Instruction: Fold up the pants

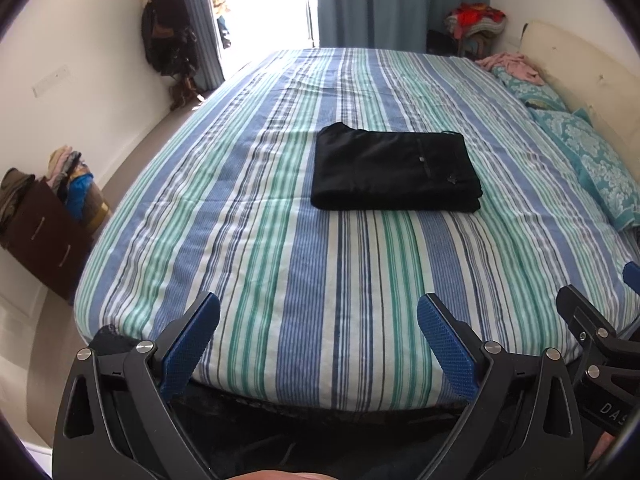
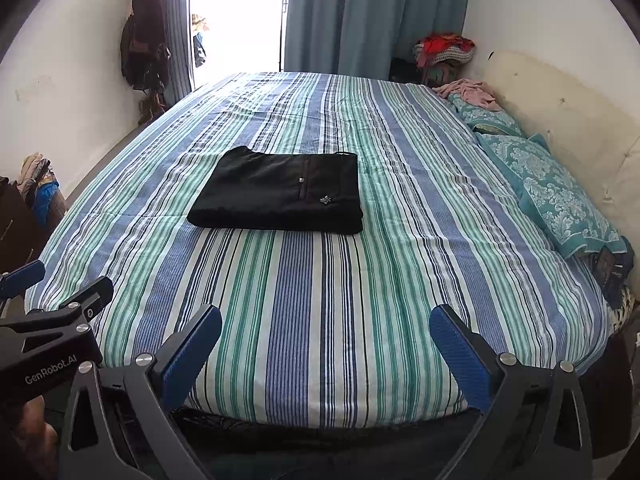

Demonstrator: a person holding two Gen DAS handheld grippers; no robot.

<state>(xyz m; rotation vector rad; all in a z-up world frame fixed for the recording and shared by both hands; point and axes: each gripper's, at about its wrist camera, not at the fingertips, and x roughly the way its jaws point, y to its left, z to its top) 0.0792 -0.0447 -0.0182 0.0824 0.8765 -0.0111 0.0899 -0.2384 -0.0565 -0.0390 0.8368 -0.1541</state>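
The black pants (image 1: 394, 170) lie folded into a flat, thick rectangle with neat edges, several layers stacked at the near side. On top I can see a pocket seam with a small metal button and a small pale emblem near the right end. They rest near the middle of the bed (image 1: 320, 320), on its blue, green and white striped sheet, with the long side running across my view.

My left gripper (image 1: 318, 330) hangs at the near edge of the bed, its blue-padded fingers (image 1: 192, 344) spread wide with nothing between them. The pants sit well ahead of it, slightly to the right, apart from it. My right gripper (image 2: 326, 340) is also spread wide and empty, held just beside the left one at the same bed edge; from it the pants (image 2: 280, 196) lie well ahead and a little to the left. Neither gripper touches the fabric.
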